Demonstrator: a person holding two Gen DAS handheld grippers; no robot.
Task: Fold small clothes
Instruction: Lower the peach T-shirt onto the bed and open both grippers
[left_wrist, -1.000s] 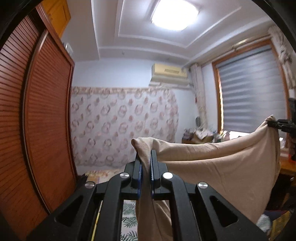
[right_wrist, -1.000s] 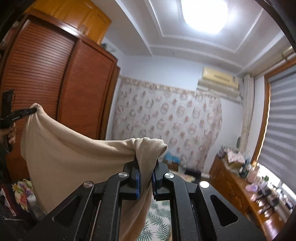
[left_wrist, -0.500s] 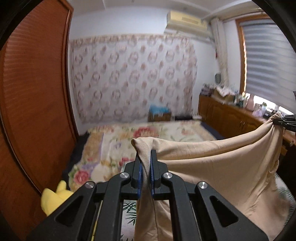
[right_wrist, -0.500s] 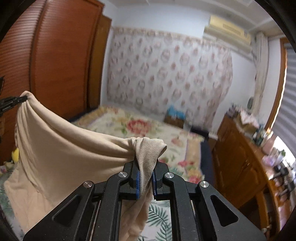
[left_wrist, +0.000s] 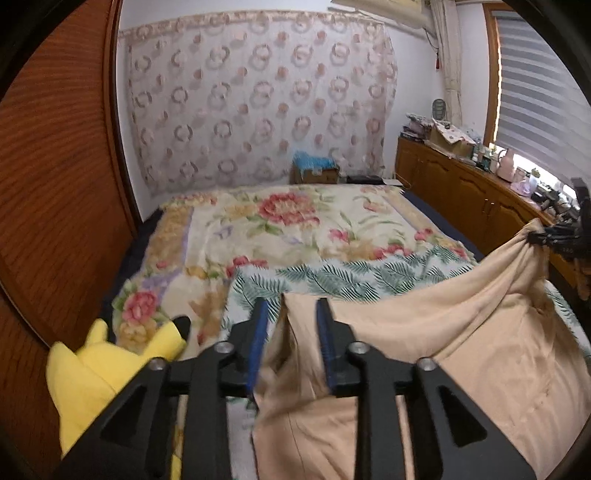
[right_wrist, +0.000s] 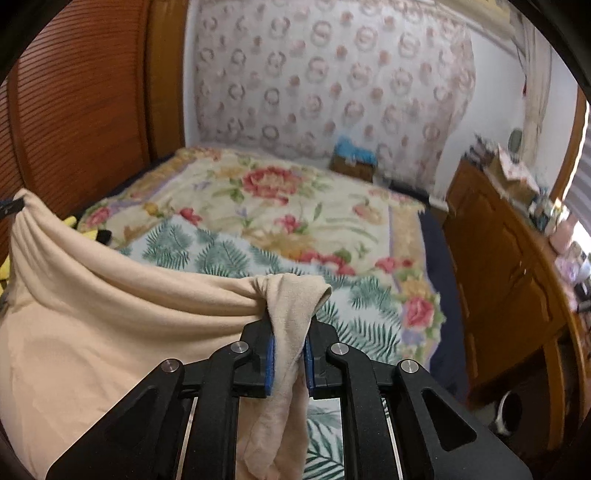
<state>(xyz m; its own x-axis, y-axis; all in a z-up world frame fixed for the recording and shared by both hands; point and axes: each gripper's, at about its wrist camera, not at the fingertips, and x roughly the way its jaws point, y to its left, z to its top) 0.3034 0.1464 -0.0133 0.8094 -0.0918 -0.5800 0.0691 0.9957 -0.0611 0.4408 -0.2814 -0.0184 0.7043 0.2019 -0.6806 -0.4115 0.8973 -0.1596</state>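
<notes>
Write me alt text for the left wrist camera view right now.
The left gripper has just opened, its jaws apart around a corner of a beige garment lowered onto a fern-print sheet. The right gripper holds the far corner; a yellow plush toy lies nearby.

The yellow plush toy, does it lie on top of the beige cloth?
No. The yellow plush toy lies beside the wooden wardrobe, apart from the beige cloth.

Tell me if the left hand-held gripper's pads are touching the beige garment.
Apart. The left wrist view shows the left hand-held gripper with jaws just opened, gaps beside the beige garment.
</notes>
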